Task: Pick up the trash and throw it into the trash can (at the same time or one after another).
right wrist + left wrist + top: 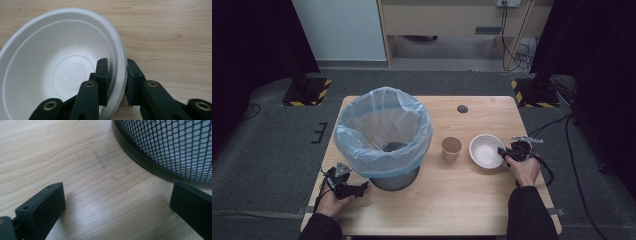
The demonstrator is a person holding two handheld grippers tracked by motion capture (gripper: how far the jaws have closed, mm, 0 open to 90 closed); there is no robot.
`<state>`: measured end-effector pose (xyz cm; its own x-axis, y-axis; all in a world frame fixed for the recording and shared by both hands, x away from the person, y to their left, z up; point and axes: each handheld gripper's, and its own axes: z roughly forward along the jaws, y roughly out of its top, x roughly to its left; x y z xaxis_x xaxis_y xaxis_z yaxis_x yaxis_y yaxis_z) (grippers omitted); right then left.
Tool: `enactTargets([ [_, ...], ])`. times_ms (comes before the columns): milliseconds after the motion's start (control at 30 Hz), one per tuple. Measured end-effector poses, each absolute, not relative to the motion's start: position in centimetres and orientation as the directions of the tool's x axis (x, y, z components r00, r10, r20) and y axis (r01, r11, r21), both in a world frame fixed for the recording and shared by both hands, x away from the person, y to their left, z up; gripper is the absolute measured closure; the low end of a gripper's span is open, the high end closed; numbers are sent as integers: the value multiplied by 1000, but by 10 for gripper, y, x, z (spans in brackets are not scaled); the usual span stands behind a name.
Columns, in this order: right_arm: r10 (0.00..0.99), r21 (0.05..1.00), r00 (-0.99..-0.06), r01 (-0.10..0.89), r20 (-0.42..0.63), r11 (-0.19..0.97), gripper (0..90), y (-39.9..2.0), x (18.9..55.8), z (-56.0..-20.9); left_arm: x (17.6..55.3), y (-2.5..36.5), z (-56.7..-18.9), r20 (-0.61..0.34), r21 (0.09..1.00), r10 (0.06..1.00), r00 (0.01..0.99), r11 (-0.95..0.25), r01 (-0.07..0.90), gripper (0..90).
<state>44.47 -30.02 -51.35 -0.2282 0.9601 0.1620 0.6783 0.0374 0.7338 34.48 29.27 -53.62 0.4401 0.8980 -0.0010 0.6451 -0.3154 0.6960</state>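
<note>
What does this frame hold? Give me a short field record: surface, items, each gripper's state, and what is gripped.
surface: wooden table
bin: black mesh bin lined with a pale blue bag, at table left
cup: brown paper cup, upright, between bin and bowl
bowl: white bowl, at table right
left gripper: open, jaws wide over bare wood beside the bin's base
right gripper: one jaw inside the bowl's rim, one outside, closed on it
</note>
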Motion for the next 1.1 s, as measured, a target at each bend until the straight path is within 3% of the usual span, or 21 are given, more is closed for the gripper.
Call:
enactTargets([
  [367, 951, 778, -238, 629, 198, -5, 834, -296, 440, -486, 345, 293, -536, -1, 696, 898, 440, -315, 645, 0],
  [1100, 951, 900, -229, 426, 206, -92, 834, -298, 426, -430, 345, 293, -536, -1, 696, 898, 440, -316, 645, 0],
])
